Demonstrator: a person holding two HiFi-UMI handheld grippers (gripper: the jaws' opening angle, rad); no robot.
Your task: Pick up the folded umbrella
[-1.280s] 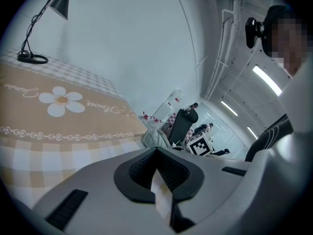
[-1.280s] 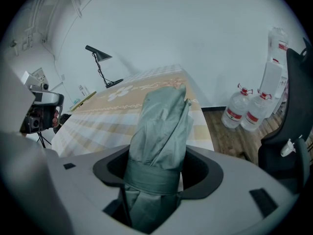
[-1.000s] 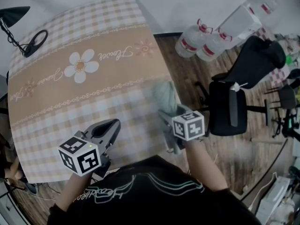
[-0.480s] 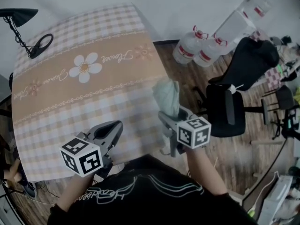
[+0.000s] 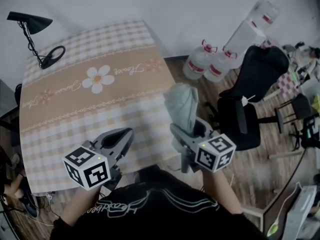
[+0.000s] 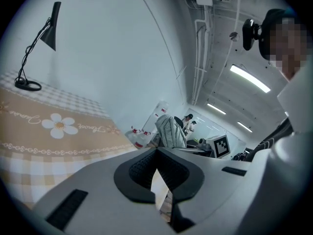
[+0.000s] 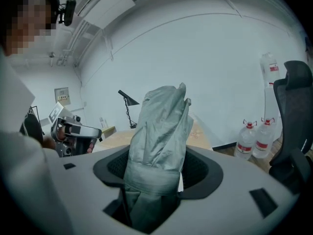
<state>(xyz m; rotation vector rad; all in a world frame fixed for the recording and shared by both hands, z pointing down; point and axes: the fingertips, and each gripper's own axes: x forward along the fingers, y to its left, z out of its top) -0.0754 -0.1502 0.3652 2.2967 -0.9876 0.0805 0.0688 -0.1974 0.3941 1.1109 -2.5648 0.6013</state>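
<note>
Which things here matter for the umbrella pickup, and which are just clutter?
Job: folded grey-green fabric umbrella, clamped in right gripper; left gripper, empty.
Lying about: black desk lamp; clear plastic water bottles; black office chair; checked flower-print tablecloth.

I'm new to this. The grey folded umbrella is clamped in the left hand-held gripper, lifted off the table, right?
Not quite. It is the right hand-held gripper that clamps the grey folded umbrella, lifted off the table. The right gripper view shows the umbrella gripped between its jaws. The left hand-held gripper holds nothing.
</note>
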